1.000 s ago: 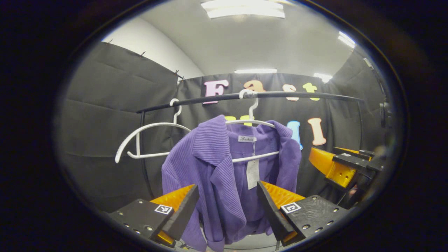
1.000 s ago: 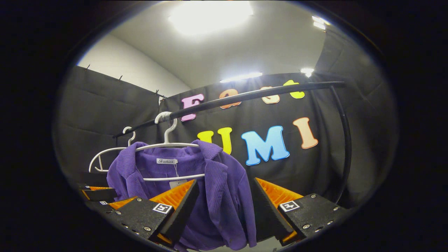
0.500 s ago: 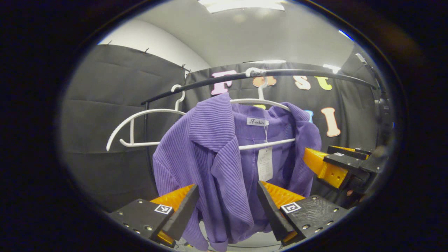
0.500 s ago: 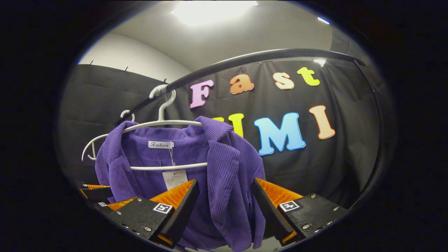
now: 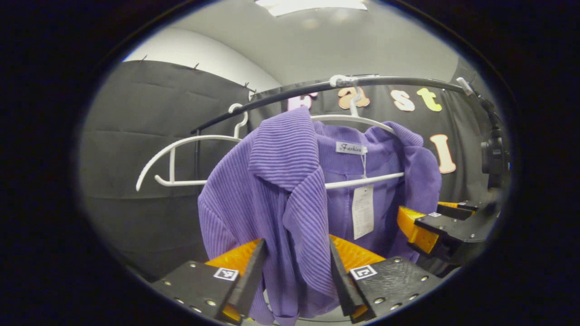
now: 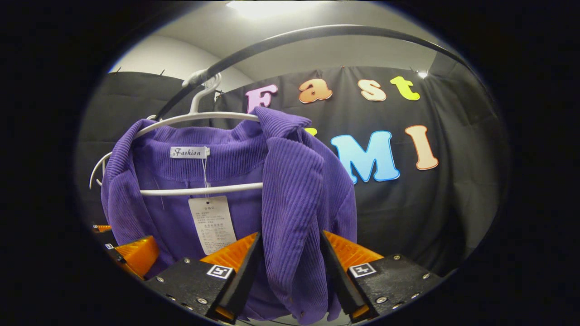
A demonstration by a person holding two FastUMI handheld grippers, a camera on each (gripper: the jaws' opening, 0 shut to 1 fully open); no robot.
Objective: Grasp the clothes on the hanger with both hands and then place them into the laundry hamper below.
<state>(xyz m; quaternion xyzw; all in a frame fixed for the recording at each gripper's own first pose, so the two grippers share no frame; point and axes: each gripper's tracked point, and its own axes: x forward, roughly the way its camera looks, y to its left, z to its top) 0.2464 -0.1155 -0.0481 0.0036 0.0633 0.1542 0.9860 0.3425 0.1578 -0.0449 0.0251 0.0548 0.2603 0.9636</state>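
Purple jacket (image 5: 281, 190) hangs between both grippers' jaws, left gripper (image 5: 297, 267) and right gripper (image 6: 290, 260) parted.

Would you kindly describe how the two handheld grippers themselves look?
Left gripper and right gripper match: two wedge-shaped tongs with ribbed inner faces, each mounted on a textured block carrying round screw heads and a small square black-and-white marker.

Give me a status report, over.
Left tool and right tool open, each straddling a front edge of the jacket. Jacket on hanger. Tag dangling between.
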